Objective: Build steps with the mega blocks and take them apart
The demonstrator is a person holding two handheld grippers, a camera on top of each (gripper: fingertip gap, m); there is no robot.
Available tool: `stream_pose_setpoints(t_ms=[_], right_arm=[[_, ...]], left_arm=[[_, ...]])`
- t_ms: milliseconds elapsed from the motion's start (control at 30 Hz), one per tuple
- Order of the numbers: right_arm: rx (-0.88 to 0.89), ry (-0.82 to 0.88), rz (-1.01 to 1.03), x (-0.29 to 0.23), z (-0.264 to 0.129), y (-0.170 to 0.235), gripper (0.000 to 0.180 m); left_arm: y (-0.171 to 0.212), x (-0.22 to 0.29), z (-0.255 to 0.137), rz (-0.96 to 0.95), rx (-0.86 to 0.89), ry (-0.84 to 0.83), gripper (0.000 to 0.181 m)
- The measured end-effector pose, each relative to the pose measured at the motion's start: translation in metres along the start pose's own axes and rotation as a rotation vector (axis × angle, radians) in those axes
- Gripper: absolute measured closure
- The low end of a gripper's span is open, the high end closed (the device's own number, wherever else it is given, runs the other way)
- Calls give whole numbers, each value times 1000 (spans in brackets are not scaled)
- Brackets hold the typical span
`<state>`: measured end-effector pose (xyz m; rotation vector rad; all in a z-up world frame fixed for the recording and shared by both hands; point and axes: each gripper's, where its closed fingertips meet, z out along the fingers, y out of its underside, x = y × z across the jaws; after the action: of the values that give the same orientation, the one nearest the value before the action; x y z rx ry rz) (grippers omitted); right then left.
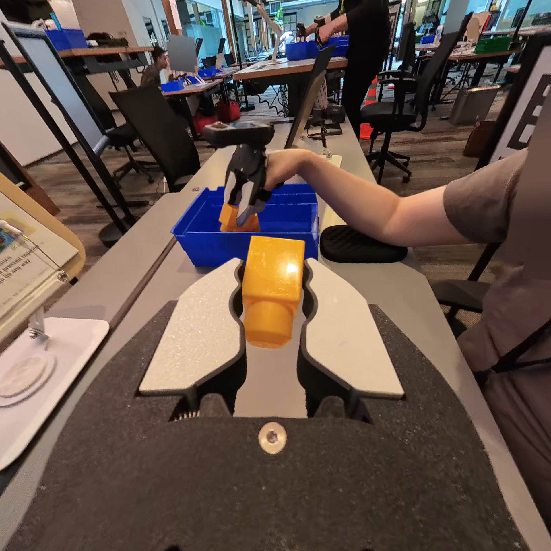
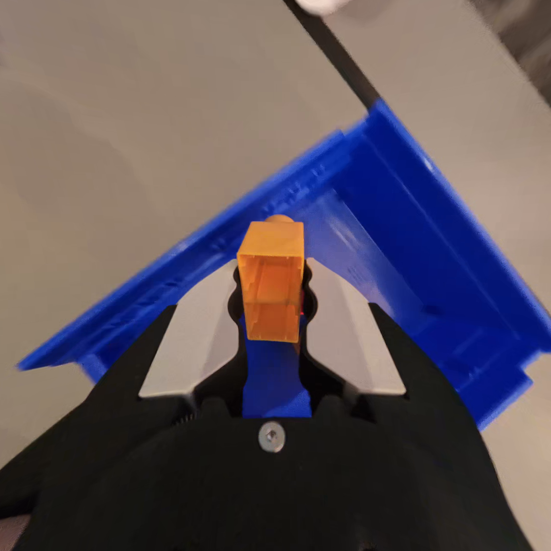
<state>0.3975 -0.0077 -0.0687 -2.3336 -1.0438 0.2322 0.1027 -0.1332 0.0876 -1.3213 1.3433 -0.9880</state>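
Your left hand-held gripper [image 1: 272,293] is clamped on an orange block [image 1: 272,283], both fingers [image 1: 205,325] pressed to its sides. The block lies sideways, its round stud pointing back at the camera, its flat end toward the bin [image 1: 208,247]. It's held above the grey table [image 1: 372,286], just short of the bin's near wall.

Your right hand-held gripper [image 1: 246,211] is down inside the blue bin, tips pointing down, closed on a second orange block [image 1: 229,219]. Your hand [image 1: 283,170] is wrapped round the grip behind it, forearm crossing in from the right.

Right wrist view: same grasp up close. That hand-held gripper [image 2: 272,293] pinches the block [image 2: 271,286] by its side walls; the hollow underside faces the camera and the stud points away. Bin [image 2: 417,238] floor and wall sit right behind it, table beyond. The frame is motion-blurred, so I can't tell whether the block touches the bin floor.

A black pad [image 1: 362,246] lies on the table just right of the bin. On the left, a white stand base [image 1: 44,372] with a printed sheet [image 1: 24,262] clipped above it. No other blocks visible in the bin from either view.
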Motion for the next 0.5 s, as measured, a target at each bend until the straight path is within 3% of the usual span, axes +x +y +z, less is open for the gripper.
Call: stream_pose_setpoints(t_ms=[100,200,267,367,500], right_arm=[[-14,120,70,29,4,5,139],[151,236,31,36,-27,-26,122],[275,278,-38,25,-52,-52,122],[466,190,-264,-38,-78,-97,121],[728,-56,-699,-178,-88,-140,112]], left_arm=[[5,-6,12,-130,23,23,144],[10,-9,20,-214,41,61,144],[12,-11,24,-244,50,59,144],[16,-10,35,-305,53,80,144],[21,2,51,-408,40,166,144]])
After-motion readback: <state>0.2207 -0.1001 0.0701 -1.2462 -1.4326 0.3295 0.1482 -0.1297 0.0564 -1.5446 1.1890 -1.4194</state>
